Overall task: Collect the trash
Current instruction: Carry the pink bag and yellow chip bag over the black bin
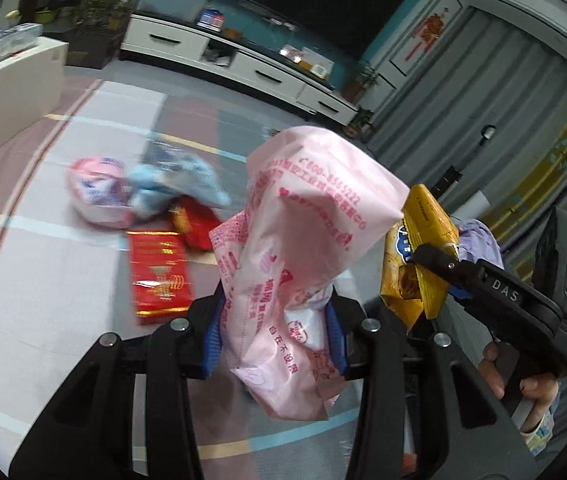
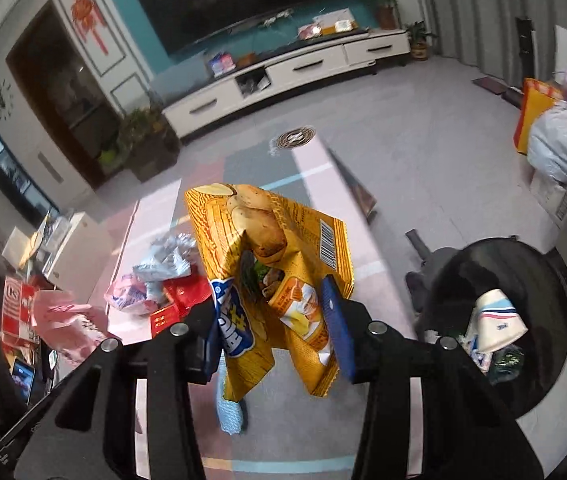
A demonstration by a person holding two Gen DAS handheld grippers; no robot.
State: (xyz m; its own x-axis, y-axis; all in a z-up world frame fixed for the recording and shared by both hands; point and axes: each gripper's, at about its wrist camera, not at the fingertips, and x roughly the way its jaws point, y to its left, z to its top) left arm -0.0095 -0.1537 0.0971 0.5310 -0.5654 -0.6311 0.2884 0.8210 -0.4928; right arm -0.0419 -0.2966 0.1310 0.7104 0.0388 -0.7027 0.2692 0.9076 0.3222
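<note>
My left gripper (image 1: 275,336) is shut on a pink plastic wrapper (image 1: 295,240) and holds it up above the table. My right gripper (image 2: 277,332) is shut on a yellow chip bag (image 2: 271,272), also held in the air; this bag shows at the right of the left wrist view (image 1: 415,256). More trash lies on the table: a pink pack (image 1: 97,190), a light blue wrapper (image 1: 175,184) and red packets (image 1: 159,276). A black trash bin (image 2: 523,320) with a paper cup (image 2: 497,320) inside stands to the right of the right gripper.
The table top (image 1: 43,272) has pastel patches and stripes. A white TV cabinet (image 2: 283,76) and potted plants (image 2: 139,136) stand at the far wall. Bags (image 2: 555,136) sit on the floor at the right. A blue item (image 2: 231,416) lies under the chip bag.
</note>
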